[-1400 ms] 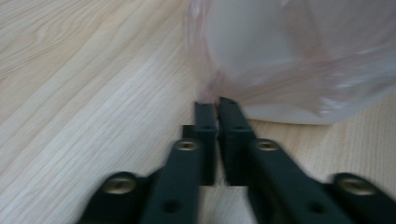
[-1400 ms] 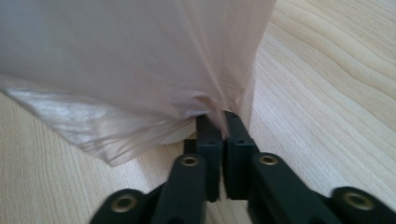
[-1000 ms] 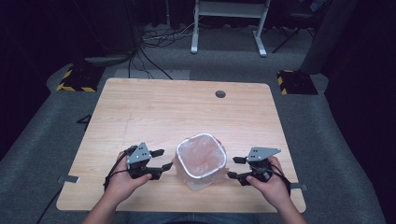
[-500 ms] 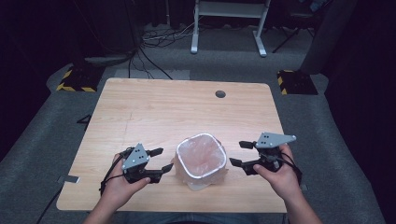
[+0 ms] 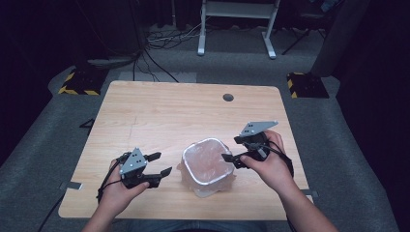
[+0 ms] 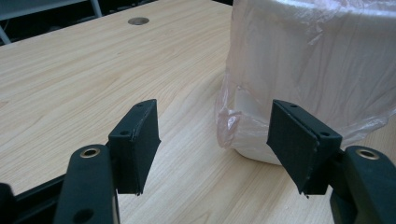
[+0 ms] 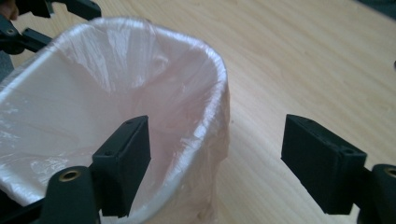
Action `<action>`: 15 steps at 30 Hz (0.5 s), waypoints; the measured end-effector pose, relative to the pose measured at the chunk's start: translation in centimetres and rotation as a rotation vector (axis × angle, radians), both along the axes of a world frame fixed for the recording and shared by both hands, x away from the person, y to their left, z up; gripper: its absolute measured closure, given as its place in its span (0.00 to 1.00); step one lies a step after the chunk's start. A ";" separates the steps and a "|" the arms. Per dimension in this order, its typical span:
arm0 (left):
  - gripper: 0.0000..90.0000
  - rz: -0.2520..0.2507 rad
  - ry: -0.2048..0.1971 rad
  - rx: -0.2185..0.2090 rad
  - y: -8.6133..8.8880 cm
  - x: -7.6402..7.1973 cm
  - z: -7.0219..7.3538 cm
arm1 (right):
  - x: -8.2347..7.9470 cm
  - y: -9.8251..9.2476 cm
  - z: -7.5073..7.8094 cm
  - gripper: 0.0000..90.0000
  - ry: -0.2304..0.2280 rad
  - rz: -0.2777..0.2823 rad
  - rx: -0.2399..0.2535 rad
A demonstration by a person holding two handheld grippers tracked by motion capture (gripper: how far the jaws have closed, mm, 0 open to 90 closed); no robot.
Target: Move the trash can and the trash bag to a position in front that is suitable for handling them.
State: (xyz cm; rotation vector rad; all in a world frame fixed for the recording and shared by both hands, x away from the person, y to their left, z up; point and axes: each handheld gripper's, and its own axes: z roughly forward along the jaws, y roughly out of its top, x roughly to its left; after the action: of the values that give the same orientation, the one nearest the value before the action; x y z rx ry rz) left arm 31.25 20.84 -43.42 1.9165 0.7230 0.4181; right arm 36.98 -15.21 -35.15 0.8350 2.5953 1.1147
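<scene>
While the white bin with its clear plastic liner stands unmoved at the near middle of the wooden table, the right gripper has lifted from the table surface and now sits higher, close beside the bin's right rim. Its jaws have just been opening and stand wide, nothing between them. The left gripper has barely shifted, just left of the bin; its jaws also widened, gripping nothing.
</scene>
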 end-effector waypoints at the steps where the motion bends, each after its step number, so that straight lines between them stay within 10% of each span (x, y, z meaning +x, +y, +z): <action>1: 0.38 -0.002 0.012 -0.010 -0.1 0.0 -0.1 | 0.1 0.2 0.0 0.27 0.012 -0.001 -0.012; 15: 0.38 -0.030 0.008 0.007 -0.8 0.6 -0.3 | 0.8 4.8 -1.1 0.32 0.047 -0.008 -0.412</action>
State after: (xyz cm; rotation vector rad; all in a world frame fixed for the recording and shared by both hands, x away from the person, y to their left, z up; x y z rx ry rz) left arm 31.81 20.03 -43.70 1.9348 0.6981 0.3949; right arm 37.78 -10.41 -36.24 0.7777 2.7134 0.5284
